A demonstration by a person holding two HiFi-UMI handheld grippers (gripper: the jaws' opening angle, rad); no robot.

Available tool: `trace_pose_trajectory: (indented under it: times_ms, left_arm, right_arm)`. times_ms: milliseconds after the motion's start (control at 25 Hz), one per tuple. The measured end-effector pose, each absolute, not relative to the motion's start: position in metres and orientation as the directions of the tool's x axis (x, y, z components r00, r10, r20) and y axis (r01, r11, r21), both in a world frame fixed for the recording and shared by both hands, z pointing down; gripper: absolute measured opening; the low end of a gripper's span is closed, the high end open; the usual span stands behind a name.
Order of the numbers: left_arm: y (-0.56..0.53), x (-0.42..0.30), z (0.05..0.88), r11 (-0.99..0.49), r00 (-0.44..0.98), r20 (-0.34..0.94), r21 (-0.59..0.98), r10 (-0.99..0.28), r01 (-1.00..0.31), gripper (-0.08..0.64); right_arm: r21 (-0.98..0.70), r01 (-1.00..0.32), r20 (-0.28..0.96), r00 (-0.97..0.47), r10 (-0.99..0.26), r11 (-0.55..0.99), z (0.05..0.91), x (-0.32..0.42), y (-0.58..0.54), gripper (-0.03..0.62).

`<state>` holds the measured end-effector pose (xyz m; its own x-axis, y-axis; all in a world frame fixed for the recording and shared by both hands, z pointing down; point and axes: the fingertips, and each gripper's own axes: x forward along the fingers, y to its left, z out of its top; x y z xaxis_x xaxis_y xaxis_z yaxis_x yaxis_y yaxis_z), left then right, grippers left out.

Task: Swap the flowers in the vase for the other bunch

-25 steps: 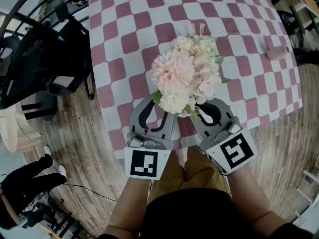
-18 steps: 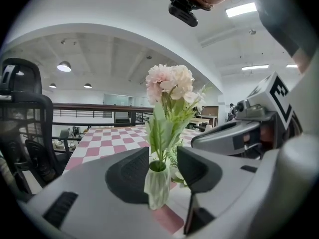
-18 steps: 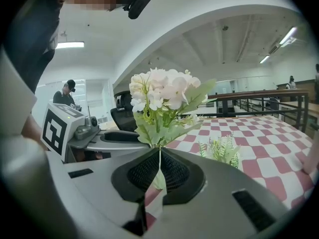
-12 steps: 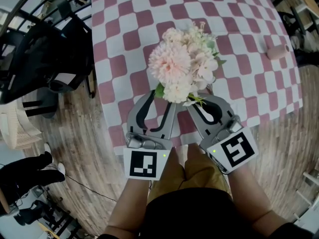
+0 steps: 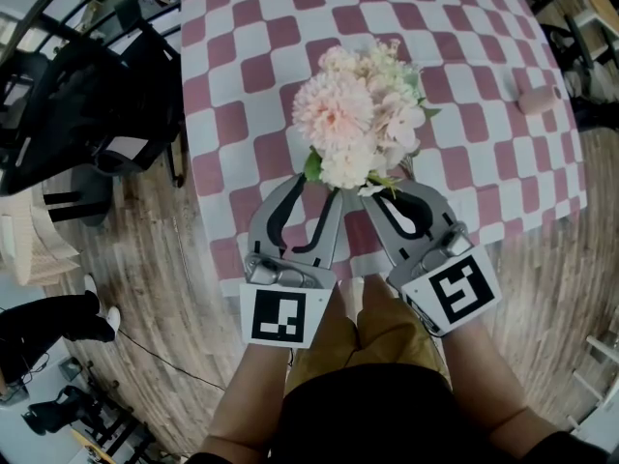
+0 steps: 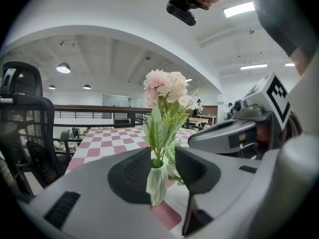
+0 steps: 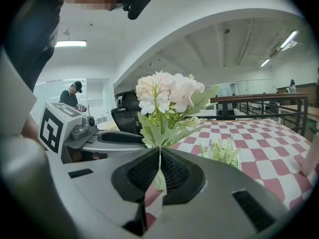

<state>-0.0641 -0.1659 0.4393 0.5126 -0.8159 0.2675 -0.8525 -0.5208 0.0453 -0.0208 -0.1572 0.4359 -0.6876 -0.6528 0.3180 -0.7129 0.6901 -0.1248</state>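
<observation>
A bunch of pale pink and cream flowers [image 5: 356,124] stands in a small white ribbed vase [image 6: 156,182] on the checked table. My left gripper [image 6: 162,171] is level with the vase, which shows between its pads. A gap remains on the right side, so the gripper is open; its jaws have just been closing a little. My right gripper [image 7: 159,166] is shut on the flower stems [image 7: 160,142] just above the vase. In the head view both grippers [image 5: 317,193] [image 5: 387,193] reach under the blooms, which hide the vase. A green sprig [image 7: 222,153] lies on the table behind.
The pink and white checked tablecloth [image 5: 251,85] covers the table; its near edge is just in front of me. A pink cylinder [image 5: 537,101] lies at the far right. Black office chairs [image 5: 87,114] stand left of the table on the wooden floor.
The flower bunch has shifted a little up the picture, away from me. The left gripper's jaws stand wider than a second ago. Both hands have hardly moved.
</observation>
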Motion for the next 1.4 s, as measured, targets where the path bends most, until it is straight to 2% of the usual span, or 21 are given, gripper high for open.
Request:
trace_pose_trajectory:
  times_ms: [80,120,200,1160,1400]
  left_arm:
    - [-0.165,-0.066,0.439,-0.518,0.508,0.270,0.037,-0.818,-0.854,0.110]
    - [-0.165,-0.066,0.439,-0.517,0.505,0.270,0.034,-0.819,-0.856,0.042]
    - [-0.165,-0.065,0.439,-0.520,0.509,0.269,0.032,-0.818,-0.853,0.014]
    - [-0.153,-0.061,0.427,-0.566,0.543,0.271,-0.007,-0.795,-0.824,0.009]
    - [-0.151,-0.057,0.415,-0.613,0.563,0.273,-0.152,-0.780,-0.775,0.008]
  right_arm:
    - [-0.125,-0.721,0.316,-0.680,-0.662,0.681,0.435,-0.019,-0.158,0.035]
    - [-0.126,-0.724,0.316,-0.677,-0.665,0.678,0.436,-0.019,-0.158,0.035]
    - [-0.124,-0.724,0.320,-0.676,-0.663,0.679,0.437,-0.018,-0.158,0.035]
    - [-0.115,-0.711,0.312,-0.689,-0.655,0.693,0.430,-0.021,-0.150,0.035]
    - [-0.103,-0.722,0.306,-0.678,-0.668,0.684,0.421,-0.018,-0.148,0.035]
